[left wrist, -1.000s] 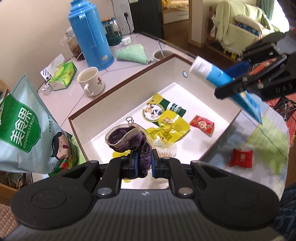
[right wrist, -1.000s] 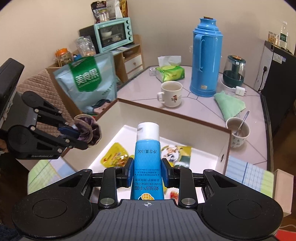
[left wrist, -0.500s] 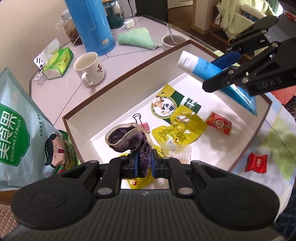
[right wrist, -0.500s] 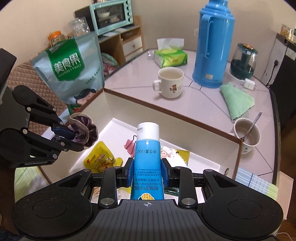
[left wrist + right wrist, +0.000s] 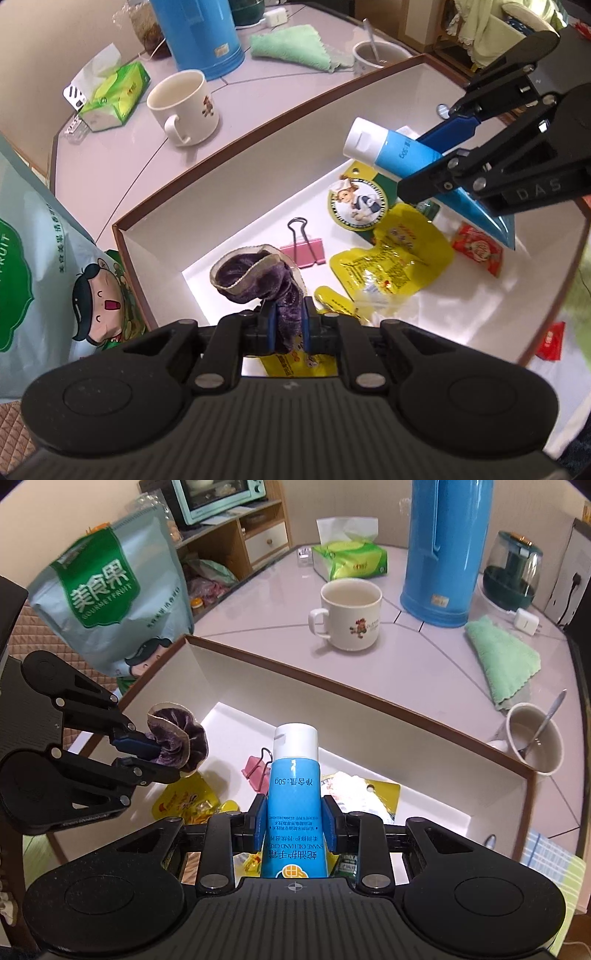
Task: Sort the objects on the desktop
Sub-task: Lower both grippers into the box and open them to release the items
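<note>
Two items now hang lower over the white box [image 5: 236,173]: the purple scrunchie [image 5: 258,280] clenched in the left tongs [image 5: 288,328] and the blue tube [image 5: 295,775] gripped by the right tongs [image 5: 295,830]. Both have descended, so release into the box looks imminent.

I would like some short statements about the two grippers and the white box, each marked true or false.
1. The left gripper is shut on the purple scrunchie. True.
2. The right gripper holds the pink binder clip. False: it is shut on the blue tube; the clip lies in the white box.
3. The yellow pouch lies inside the box. True.
4. The white mug stands inside the box. False: it stands on the table outside it.
</note>
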### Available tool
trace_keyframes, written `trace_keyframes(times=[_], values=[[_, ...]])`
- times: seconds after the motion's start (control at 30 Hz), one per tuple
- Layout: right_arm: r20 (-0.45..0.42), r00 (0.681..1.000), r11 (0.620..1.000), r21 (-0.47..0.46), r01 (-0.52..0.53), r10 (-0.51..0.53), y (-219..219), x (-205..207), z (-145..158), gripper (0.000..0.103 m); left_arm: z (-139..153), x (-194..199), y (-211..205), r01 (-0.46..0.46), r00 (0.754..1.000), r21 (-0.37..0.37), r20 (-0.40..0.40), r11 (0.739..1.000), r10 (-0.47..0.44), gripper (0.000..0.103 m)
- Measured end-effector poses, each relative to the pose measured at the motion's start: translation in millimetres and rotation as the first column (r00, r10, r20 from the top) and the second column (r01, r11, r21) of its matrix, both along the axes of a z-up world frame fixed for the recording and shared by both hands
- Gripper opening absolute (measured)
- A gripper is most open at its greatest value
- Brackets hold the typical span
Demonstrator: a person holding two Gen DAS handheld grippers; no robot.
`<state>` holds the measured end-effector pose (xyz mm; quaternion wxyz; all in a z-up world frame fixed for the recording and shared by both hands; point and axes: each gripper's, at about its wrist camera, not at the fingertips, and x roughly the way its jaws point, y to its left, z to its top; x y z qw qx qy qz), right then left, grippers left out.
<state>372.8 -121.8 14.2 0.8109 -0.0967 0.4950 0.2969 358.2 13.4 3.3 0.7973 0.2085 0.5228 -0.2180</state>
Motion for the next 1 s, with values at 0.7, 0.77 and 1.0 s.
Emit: trace_keyframes(times=[0.7, 0.77, 1.0], values=[[-0.053, 0.998, 0.995, -0.084, -0.047, 0.043, 32, 44, -57, 0.03, -39, 41, 5, -0.075, 0.996, -0.041, -0.056, 0.996, 0.073, 0.01], [-0.054, 0.997, 0.995, -0.089, -0.052, 0.047, 34, 46, -60, 0.03, -41, 43, 5, -0.077, 0.995, -0.044, -0.061, 0.996, 0.074, 0.01], [-0.053, 0.998, 0.994, -0.096, -0.05, 0.045, 37, 49, -68, 0.03, -48, 47, 5, -0.083, 0.994, -0.047, -0.071, 0.995, 0.079, 0.01]])
